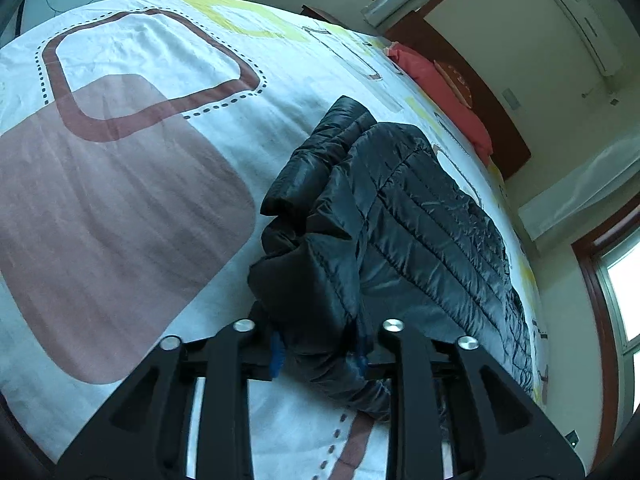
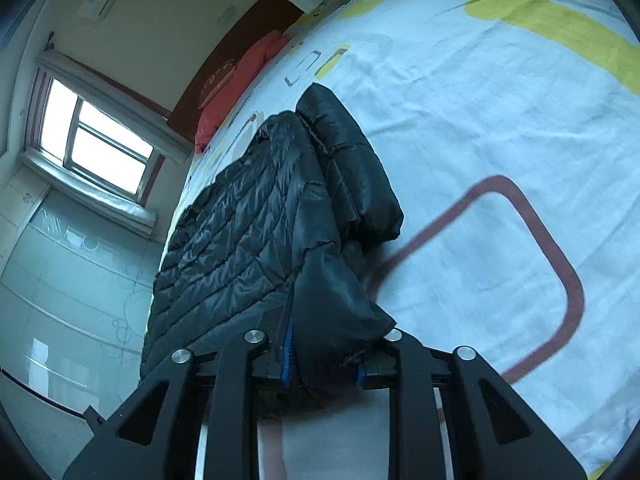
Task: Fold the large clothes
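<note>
Mid-fold: left gripper (image 1: 320,354) and right gripper (image 2: 326,360), 2 tongs each pinching a near edge of the black puffy jacket (image 1: 400,208) on the bed (image 1: 132,184); next, probably lift and lay far.

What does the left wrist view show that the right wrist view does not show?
Only the left wrist view shows the large solid brown patch printed on the bedsheet, and the left gripper shut on the black jacket.

Only the right wrist view shows the whole bright window, the glass-fronted cabinet under it, and the right gripper shut on the jacket's edge.

Both views share the quilted jacket lying on the patterned bedsheet, the red pillow by the dark headboard, and the wall air conditioner.
</note>
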The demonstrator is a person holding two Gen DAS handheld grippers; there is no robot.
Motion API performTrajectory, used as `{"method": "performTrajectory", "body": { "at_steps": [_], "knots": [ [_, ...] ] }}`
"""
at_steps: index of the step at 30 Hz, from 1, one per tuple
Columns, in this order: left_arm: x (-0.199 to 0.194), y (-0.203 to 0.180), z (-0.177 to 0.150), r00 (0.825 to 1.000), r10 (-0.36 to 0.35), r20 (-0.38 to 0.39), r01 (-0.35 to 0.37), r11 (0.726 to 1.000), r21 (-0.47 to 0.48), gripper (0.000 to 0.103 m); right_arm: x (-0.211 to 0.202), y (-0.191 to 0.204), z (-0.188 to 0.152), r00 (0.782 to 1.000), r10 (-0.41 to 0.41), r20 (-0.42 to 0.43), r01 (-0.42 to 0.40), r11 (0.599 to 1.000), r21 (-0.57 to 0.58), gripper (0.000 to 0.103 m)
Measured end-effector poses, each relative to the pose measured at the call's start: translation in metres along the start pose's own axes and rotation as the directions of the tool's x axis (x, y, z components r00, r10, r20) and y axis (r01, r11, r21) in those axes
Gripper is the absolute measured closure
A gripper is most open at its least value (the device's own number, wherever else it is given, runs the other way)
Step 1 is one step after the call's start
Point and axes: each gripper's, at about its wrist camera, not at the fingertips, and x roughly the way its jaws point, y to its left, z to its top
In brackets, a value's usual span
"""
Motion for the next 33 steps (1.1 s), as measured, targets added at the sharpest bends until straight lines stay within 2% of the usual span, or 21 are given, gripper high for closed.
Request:
{"method": "performTrajectory", "body": {
  "at_steps": [4,7,12,14,16,17,19,21,25,29,33],
  "knots": [
    [-0.013,0.004,-0.002,0.999,0.026,0.024,-0.027,1.000,0.016,0.053,-0.014,-0.007,0.001,1.000,-0.020,0.019,0.020,1.000,0.016,0.060],
    [-0.030,0.010,-0.004,0.996,0.068,0.060,-0.071,0.996,0.049,0.044,-0.028,-0.011,0.001,0.997,-0.067,0.042,0.067,0.998,0.004,0.059],
    [-0.056,0.025,0.000,0.980,0.172,0.101,-0.179,0.981,0.072,0.044,-0.049,-0.008,0.000,0.983,-0.168,0.073,0.171,0.984,-0.047,0.059],
    [-0.067,0.026,0.005,0.966,0.226,0.129,-0.241,0.964,0.111,0.044,-0.056,-0.002,0.001,0.968,-0.228,0.103,0.238,0.968,-0.087,0.059],
    [-0.075,0.019,0.007,0.948,0.267,0.171,-0.295,0.941,0.165,0.044,-0.061,0.013,0.000,0.943,-0.298,0.151,0.320,0.935,-0.152,0.059],
    [-0.077,0.013,0.008,0.943,0.273,0.191,-0.308,0.931,0.193,0.044,-0.063,0.023,-0.001,0.930,-0.321,0.180,0.353,0.917,-0.186,0.059],
    [-0.078,-0.003,0.008,0.932,0.280,0.230,-0.336,0.906,0.258,0.044,-0.062,0.036,-0.002,0.918,-0.338,0.209,0.382,0.894,-0.233,0.059],
    [-0.072,-0.025,0.005,0.927,0.275,0.254,-0.350,0.878,0.327,0.044,-0.053,0.057,-0.004,0.920,-0.327,0.216,0.381,0.874,-0.300,0.059],
    [-0.053,-0.068,-0.006,0.940,0.231,0.249,-0.323,0.838,0.440,0.044,-0.021,0.099,-0.014,0.945,-0.280,0.168,0.326,0.845,-0.424,0.059],
    [-0.023,-0.118,-0.016,0.951,0.190,0.245,-0.296,0.792,0.535,0.044,0.024,0.144,-0.028,0.962,-0.253,0.103,0.267,0.794,-0.546,0.062],
    [0.004,-0.161,-0.025,0.958,0.165,0.234,-0.277,0.745,0.607,0.044,0.061,0.182,-0.037,0.965,-0.248,0.080,0.243,0.744,-0.622,0.063]
  ]
}}
